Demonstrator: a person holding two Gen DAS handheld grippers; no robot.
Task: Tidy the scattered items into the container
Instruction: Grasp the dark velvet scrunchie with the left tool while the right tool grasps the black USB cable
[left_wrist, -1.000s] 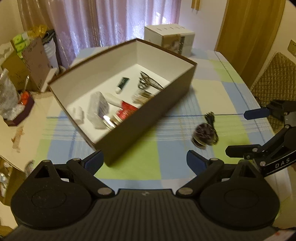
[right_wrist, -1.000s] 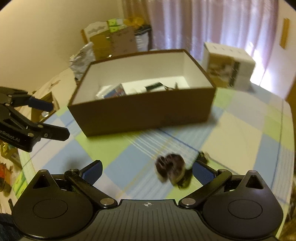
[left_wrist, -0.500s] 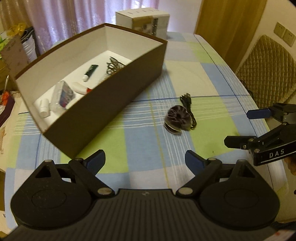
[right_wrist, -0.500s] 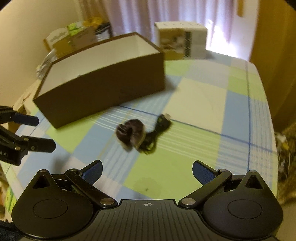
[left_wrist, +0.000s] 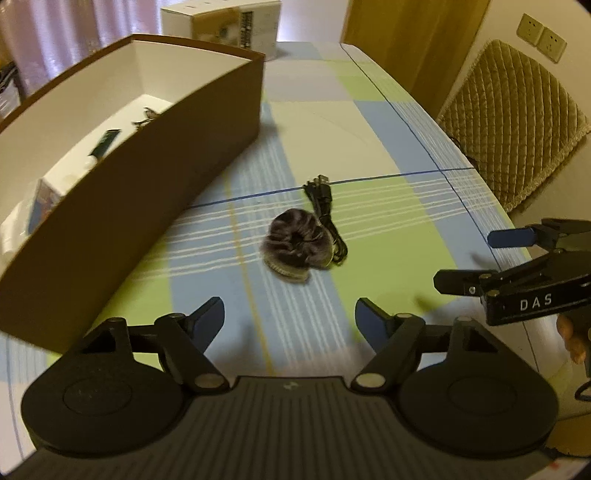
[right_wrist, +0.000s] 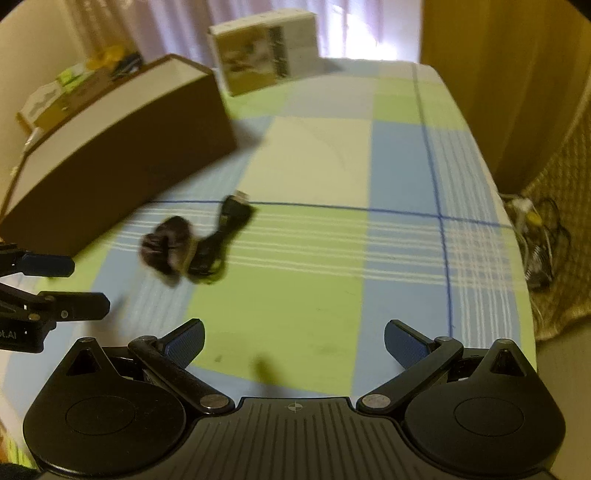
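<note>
A scrunchie and cable lie touching beside the box. Left gripper and right gripper hover above, jaws wide and empty

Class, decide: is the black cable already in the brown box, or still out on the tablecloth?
Out. The black cable lies bundled on the tablecloth beside the scrunchie, outside the brown box.

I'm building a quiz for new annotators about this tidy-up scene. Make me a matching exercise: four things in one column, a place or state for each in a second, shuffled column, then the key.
Things
1. fuzzy scrunchie
2. black cable
3. white carton
4. left gripper

Places or states
A. at the far end of the tablecloth
B. open, holding nothing
C. bundled, beside the scrunchie, on the side away from the brown box
D. loose on the cloth, nearest the left gripper

Pairs: 1-D, 2-C, 3-A, 4-B
</note>
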